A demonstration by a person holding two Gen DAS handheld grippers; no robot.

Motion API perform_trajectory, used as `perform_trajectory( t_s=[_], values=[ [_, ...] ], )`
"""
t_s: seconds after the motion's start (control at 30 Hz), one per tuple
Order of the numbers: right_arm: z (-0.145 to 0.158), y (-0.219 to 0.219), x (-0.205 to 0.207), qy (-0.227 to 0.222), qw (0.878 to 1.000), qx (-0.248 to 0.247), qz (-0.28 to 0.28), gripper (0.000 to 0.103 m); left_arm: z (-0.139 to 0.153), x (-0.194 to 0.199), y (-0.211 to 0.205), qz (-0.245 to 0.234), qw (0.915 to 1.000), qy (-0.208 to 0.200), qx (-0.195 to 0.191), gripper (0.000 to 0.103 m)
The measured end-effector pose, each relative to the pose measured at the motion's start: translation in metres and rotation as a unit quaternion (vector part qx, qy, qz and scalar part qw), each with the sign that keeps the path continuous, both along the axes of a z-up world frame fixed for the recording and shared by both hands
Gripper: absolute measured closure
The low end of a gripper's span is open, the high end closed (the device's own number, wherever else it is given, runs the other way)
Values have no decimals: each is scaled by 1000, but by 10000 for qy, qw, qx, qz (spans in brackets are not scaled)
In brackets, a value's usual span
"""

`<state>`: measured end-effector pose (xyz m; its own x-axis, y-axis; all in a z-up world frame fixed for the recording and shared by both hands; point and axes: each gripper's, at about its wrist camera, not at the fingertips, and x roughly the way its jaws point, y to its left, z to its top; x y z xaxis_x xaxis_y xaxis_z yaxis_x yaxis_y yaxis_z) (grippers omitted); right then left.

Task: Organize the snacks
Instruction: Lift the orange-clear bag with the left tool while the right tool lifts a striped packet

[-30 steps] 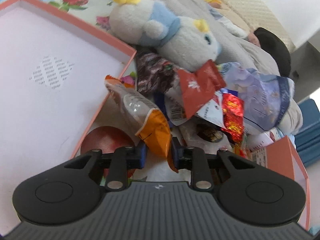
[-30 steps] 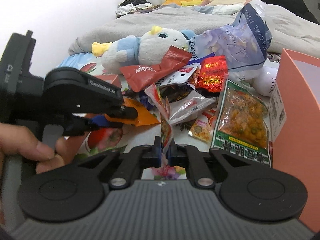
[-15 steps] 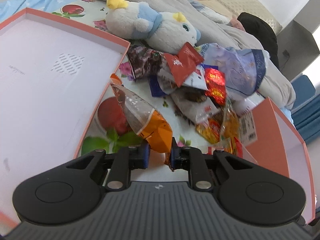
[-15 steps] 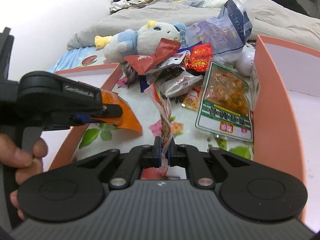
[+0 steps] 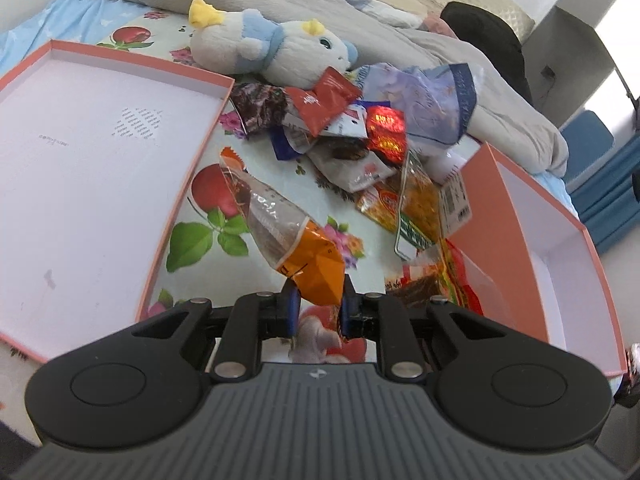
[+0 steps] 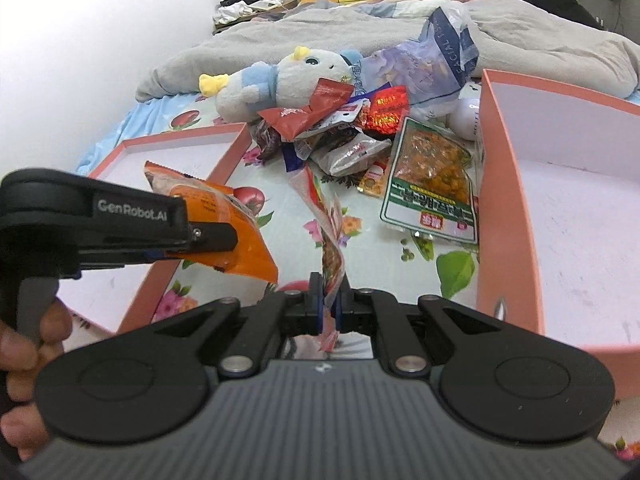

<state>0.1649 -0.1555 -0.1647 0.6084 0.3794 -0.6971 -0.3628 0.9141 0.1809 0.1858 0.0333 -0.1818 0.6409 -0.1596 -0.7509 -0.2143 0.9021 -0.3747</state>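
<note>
Orange crinkled foil packet (image 5: 308,264) pinched in left gripper (image 5: 318,312) jaws; thin red wrapper (image 6: 330,248) in right gripper (image 6: 329,308) jaws.

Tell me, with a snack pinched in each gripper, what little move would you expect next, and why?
Probably the left gripper swings its orange packet over the left box and lets go. The packet hangs clear of the bedsheet, pinched by one end, beside that box's rim, and the box is bare. The right gripper holds a thin packet near the right box.
</note>
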Motion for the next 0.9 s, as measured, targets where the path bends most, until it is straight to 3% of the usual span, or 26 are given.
perform_trajectory(
  t_s=[0.43,0.9],
  values=[
    [20,-15,-13,-60,9998,134,-146,95,23,-13,-16,-357,9991,-76,215,81],
    [83,-52,-20,-541,9972,356,-384,95,98,-7,-51,-879,9929,-680,420,81]
  ],
)
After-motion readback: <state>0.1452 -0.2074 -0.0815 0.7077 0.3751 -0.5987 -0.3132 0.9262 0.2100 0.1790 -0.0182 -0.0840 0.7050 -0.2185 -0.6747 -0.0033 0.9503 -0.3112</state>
